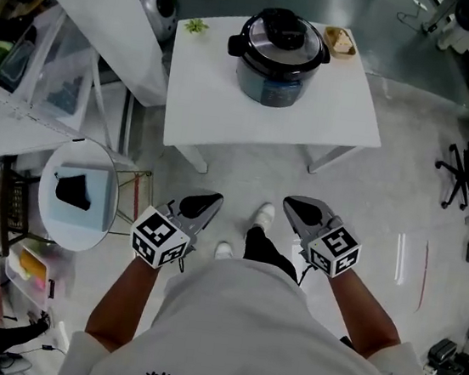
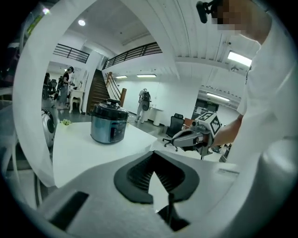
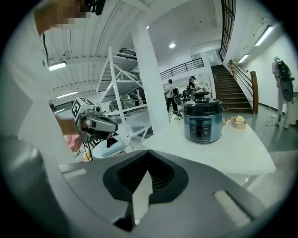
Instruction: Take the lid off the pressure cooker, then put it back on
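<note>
Looking stiff and heavy, the lid point(image 1: 281, 38) is best taken by its black handle point(image 1: 281, 25); left tongs point(image 1: 214, 199) and right tongs point(image 1: 290, 203) are pressed together, empty.

The pressure cooker point(image 1: 269, 86) looks brushed metal (lid point(image 1: 280, 34) glossy plastic).

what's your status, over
Both shut, empty: left hand-held gripper, right hand-held gripper. On table: pressure cooker, lid on. Nothing blocking it.
</note>
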A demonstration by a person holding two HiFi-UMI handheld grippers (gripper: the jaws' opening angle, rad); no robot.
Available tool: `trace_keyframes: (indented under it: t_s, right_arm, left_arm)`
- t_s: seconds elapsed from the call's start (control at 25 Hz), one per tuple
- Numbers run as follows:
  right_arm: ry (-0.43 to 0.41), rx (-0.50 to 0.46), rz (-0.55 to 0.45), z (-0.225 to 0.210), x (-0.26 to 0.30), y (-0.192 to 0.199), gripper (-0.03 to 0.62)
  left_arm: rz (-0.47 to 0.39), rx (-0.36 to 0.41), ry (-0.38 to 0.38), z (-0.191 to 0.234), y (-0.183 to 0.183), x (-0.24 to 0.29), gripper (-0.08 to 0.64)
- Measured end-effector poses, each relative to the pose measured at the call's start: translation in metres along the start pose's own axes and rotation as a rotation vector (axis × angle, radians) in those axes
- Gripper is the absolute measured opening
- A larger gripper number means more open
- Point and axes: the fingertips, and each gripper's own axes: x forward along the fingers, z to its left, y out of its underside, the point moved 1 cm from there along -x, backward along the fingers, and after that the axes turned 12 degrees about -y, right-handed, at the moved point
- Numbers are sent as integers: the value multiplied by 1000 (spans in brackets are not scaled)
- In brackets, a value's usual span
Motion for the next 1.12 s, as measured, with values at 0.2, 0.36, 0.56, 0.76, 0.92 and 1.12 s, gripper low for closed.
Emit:
trace_keyframes:
  t_s: [0.2, 0.36, 0.56, 0.76, 0.92, 1.12]
  right_arm:
    - [0, 16, -7, 39, -11, 7, 14]
    - [-32, 11, 13, 61, -18, 13, 14]
    - [-96, -11, -5, 69, -27, 11, 14]
    - [-141, -23, 5, 70, -56, 19, 14]
    - [-150, -18, 12, 65, -80, 28, 14]
    - [-165, -33, 12, 60, -95, 30, 12]
  left_arm:
    - [0, 36, 63, -37, 13, -30, 8]
    - [42, 81, 54, -58, 22, -42, 8]
    - [0, 13, 18, -75, 13, -36, 8]
    - [11, 44, 4, -113, 4, -11, 8]
    - [8, 42, 9, -142, -4, 8, 8]
    - [16, 2, -6, -156, 0, 16, 8]
